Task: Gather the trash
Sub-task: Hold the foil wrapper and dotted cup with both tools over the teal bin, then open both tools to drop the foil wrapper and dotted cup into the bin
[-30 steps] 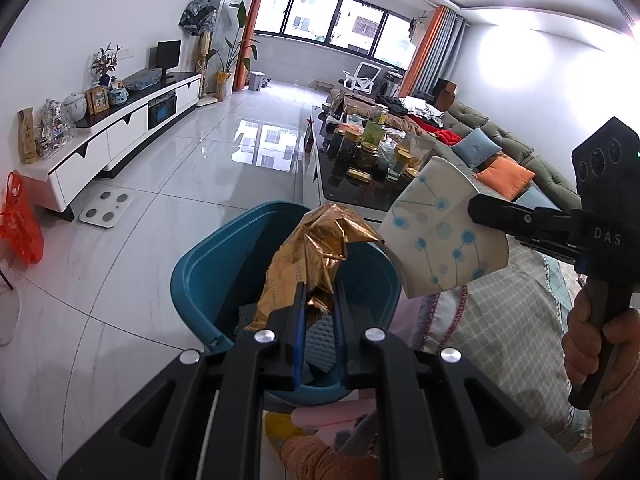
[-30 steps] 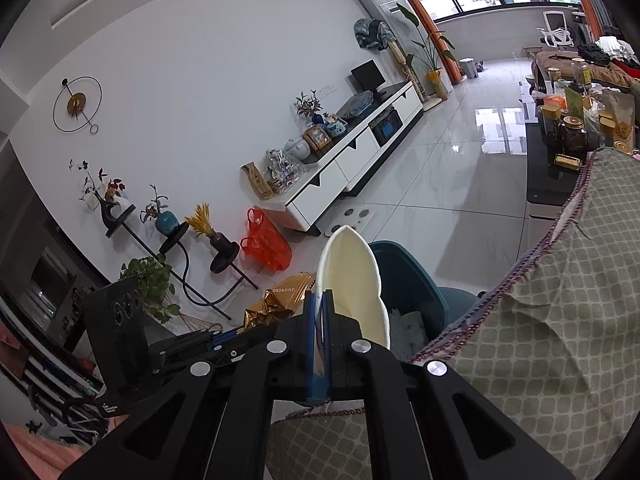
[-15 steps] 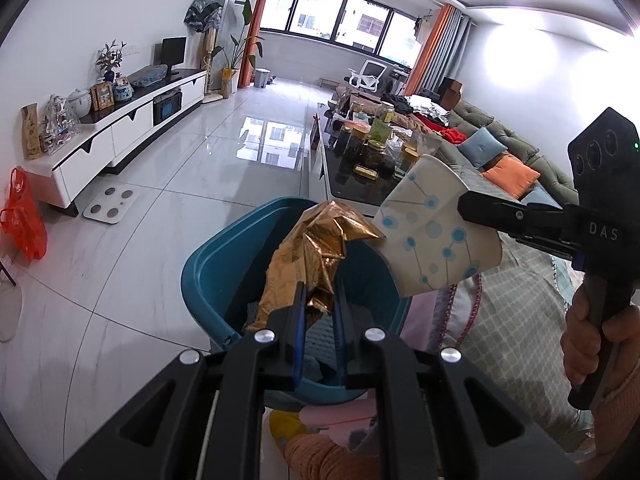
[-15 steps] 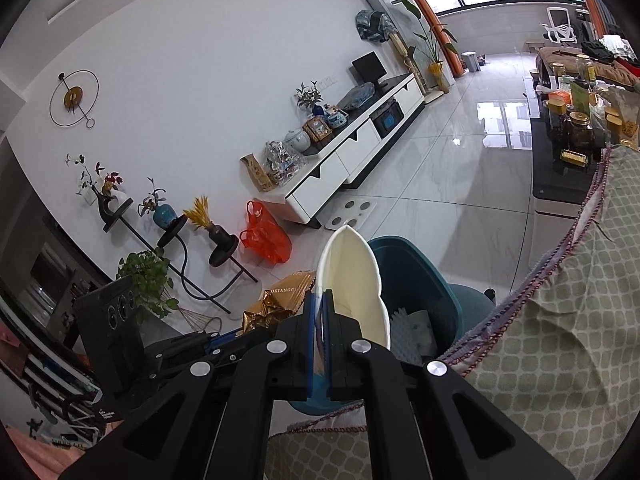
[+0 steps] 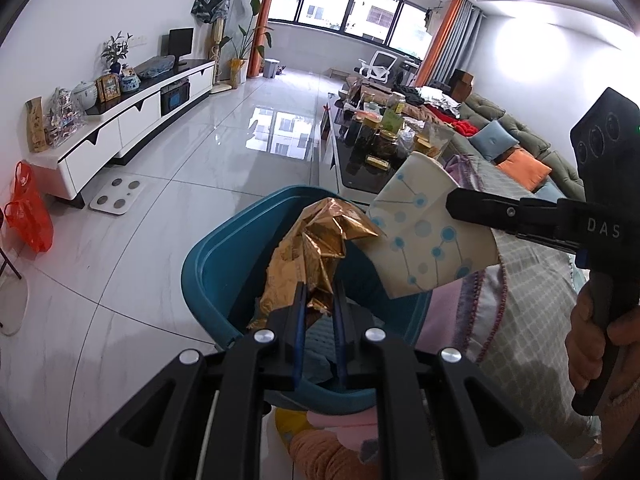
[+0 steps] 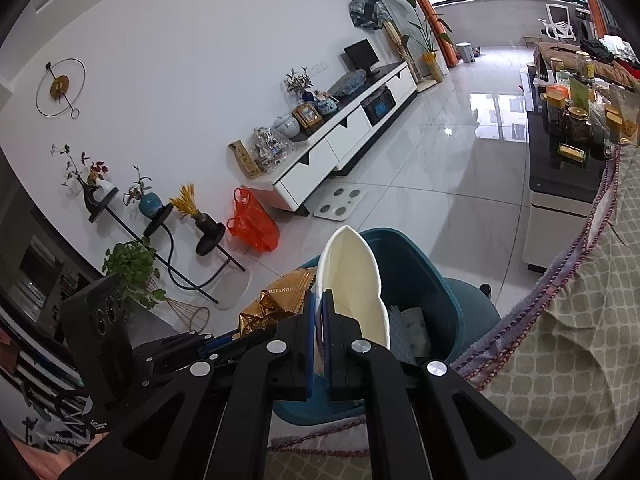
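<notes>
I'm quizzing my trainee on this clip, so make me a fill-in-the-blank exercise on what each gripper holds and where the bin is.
1. The left gripper is shut on a crumpled ____ foil wrapper.
2. The right gripper pinches a flattened paper ____.
3. Both pieces of trash hang over a ____ trash bin.
4. Across the floor, an ____ plastic bag sits by the white cabinet.

Missing words: gold; cup; teal; orange
</notes>
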A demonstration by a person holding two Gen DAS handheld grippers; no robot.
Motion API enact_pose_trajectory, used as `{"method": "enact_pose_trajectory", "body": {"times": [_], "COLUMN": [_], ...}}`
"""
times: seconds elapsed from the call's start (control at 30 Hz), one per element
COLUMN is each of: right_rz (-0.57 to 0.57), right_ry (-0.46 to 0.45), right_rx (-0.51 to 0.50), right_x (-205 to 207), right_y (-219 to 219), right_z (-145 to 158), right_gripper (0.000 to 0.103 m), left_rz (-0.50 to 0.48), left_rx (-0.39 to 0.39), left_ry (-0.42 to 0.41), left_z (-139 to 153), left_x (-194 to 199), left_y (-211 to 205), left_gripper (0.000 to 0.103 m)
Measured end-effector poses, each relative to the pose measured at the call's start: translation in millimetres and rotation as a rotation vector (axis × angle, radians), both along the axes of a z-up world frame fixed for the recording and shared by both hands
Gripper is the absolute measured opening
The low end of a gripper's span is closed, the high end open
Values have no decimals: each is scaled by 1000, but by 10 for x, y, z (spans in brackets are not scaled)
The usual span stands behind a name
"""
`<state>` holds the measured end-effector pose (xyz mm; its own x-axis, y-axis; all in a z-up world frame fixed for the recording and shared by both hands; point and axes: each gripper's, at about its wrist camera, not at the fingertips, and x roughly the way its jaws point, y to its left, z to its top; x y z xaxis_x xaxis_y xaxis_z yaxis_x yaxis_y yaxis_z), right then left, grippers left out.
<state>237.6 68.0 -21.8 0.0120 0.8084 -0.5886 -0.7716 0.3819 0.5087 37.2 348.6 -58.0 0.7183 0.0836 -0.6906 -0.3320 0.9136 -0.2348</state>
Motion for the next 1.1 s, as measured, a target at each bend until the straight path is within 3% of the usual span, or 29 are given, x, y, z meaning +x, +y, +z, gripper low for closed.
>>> {"method": "enact_pose_trajectory", "body": {"times": [0.77, 0.83, 0.87, 0.9, 0.97, 1.1], "right_rz": [30, 21, 14, 8, 9, 6], "right_ry": [47, 54, 57, 58, 56, 50], "right_rx": [-136, -136, -135, -129, -120, -83], "right_x": [4, 12, 17, 23, 9, -29], "right_y": [368, 363, 353, 332, 305, 158], "right_z": [-205, -205, -208, -193, -169, -72], "right_gripper": [7, 15, 28, 30, 30, 30], "left_rz": [26, 29, 30, 36, 41, 46], "left_rx": [-41, -51, -55, -56, -55, -45], "left_ry": [70, 80, 83, 87, 85, 63], "left_z": [-262, -300, -315, -325, -327, -257], "left_x": [158, 175, 181, 184, 163, 84], "left_y": [48, 52, 67, 67, 83, 43], "left_gripper": [18, 19, 21, 24, 34, 35]}}
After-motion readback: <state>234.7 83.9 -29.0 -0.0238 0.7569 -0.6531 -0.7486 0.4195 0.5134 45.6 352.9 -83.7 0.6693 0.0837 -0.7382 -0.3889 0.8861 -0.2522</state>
